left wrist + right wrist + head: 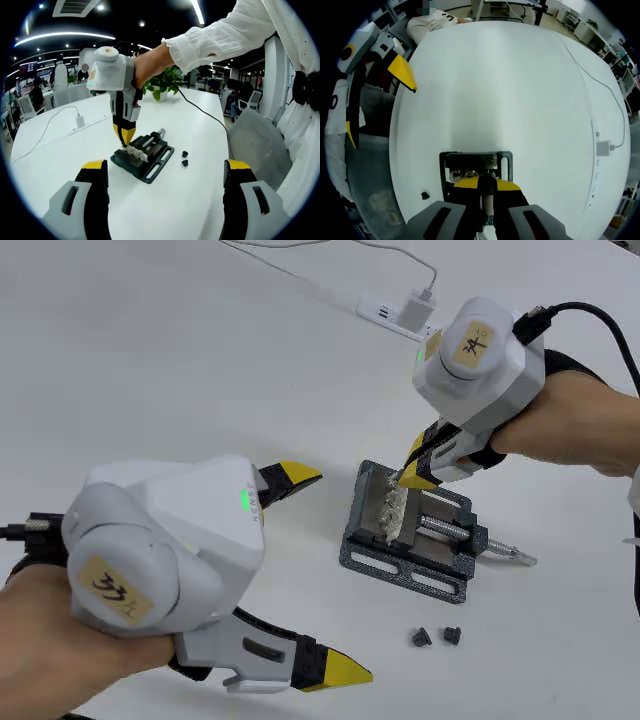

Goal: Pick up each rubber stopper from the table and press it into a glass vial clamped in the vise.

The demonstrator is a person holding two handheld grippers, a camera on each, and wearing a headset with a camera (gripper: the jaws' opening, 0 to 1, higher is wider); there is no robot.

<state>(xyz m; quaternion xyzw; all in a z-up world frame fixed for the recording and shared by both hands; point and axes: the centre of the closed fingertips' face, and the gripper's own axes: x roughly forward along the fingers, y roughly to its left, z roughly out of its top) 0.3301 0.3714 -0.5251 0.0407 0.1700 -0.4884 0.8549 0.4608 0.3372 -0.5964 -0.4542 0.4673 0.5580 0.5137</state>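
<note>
White worktop (150, 360) stretches wide around the work, with open room on every side; its curved far edge shows in the left gripper view. Two small dark rubber stoppers (420, 637) lie loose side by side, near the front corner of the black vise (400, 565) but not touching it. Clear glass vials (392, 508) stand clamped in a row between the vise blocks, though how many is hard to make out. The right gripper (415, 478) points down onto the far end of that row. Its jaws are narrow, pinched on a small dark piece that looks like a stopper (487, 184), mostly hidden between the yellow tips. The left gripper (340, 575) hovers at the near left, apart from the vise, its jaws spread wide with nothing between them. A power strip (385, 312) with a charger sits far back.
</note>
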